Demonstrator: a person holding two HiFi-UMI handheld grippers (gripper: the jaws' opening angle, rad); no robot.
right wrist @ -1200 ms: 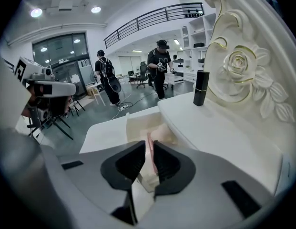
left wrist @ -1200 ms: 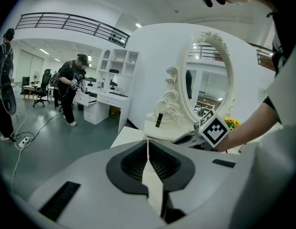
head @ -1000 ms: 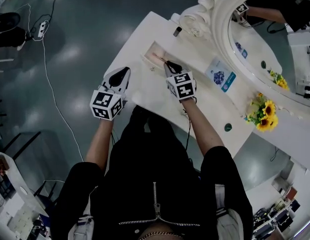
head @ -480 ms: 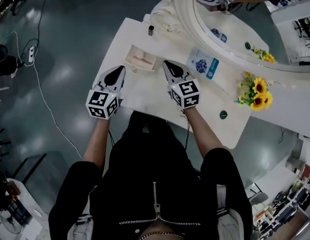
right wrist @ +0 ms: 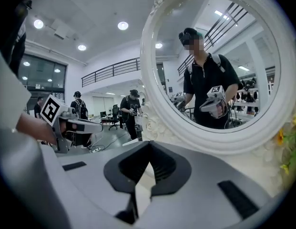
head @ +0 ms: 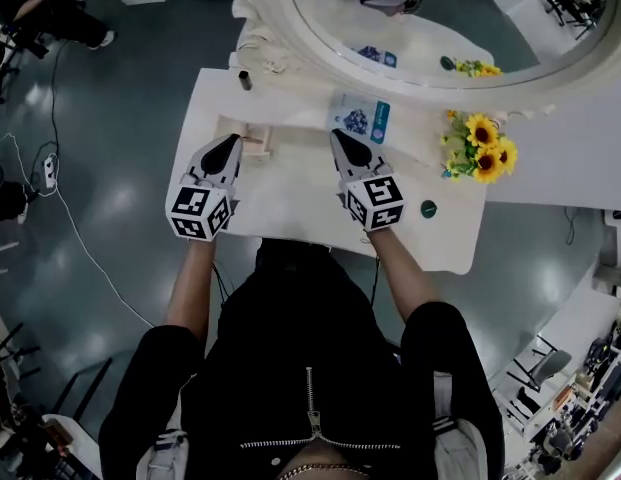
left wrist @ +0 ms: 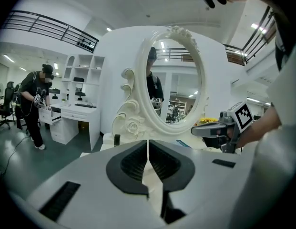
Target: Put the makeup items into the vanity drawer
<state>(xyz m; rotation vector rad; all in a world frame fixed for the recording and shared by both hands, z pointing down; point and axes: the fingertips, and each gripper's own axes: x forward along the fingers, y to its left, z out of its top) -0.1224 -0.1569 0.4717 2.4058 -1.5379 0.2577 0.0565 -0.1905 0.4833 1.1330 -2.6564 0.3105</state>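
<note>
The white vanity table [head: 290, 203] has a small open drawer [head: 258, 138] in its top, with pale pinkish items inside. My left gripper [head: 230, 144] hovers over the drawer's left end and hides part of it. Its jaws are shut with nothing between them, as the left gripper view [left wrist: 148, 146] also shows. My right gripper [head: 343, 138] is to the right of the drawer, close to a blue and white packet [head: 360, 118]. It is shut and empty too [right wrist: 148, 148]. A small dark tube [head: 244, 79] stands at the table's back left.
A large oval mirror in a white carved frame [head: 290, 28] rises behind the table. Sunflowers [head: 482, 143] stand at the back right, and a small dark round object [head: 428, 208] lies near the right end. Other people work at desks in the background [left wrist: 38, 104].
The right gripper has drawn back from the drawer and risen, now to its right. The left gripper has risen and moved closer to the drawer. The head view has shifted toward the mirror.
</note>
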